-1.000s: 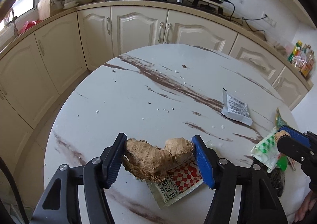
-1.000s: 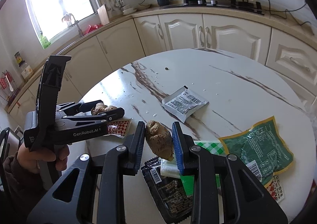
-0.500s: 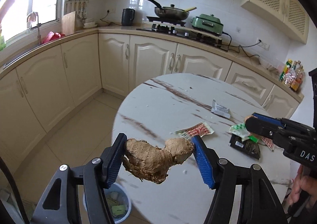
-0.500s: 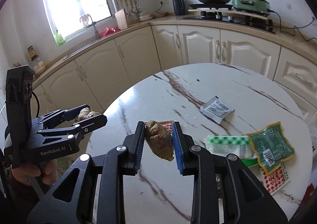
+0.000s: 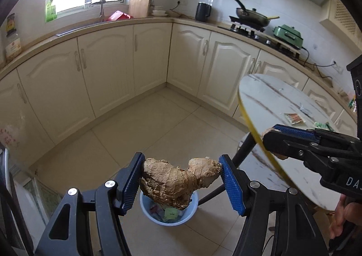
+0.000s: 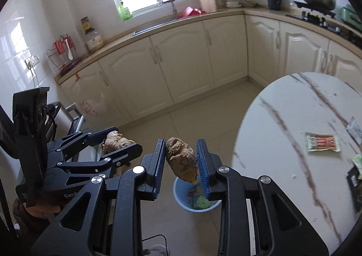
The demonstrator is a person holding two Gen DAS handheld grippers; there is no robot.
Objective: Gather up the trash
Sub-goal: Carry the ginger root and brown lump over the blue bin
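Both hands had swung off the marble surface point(image 6: 294, 106) to above the blue bin point(image 6: 181, 194) on the floor. Left gripper point(image 5: 181, 179) jaws clamped a large ginger root point(image 5: 176, 181) endwise; right gripper point(image 6: 179, 160) jaws pinched a smaller ginger piece point(image 6: 181, 160). Firm, knobbly, light-looking, neither seemed fragile. Surface edge stood just beside; floor around the bin lay open.

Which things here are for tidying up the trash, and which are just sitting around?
For the job: big ginger piece in left gripper, small ginger piece in right gripper, blue bin, red wrapper.

Just there: wok, kettle, cutting board.
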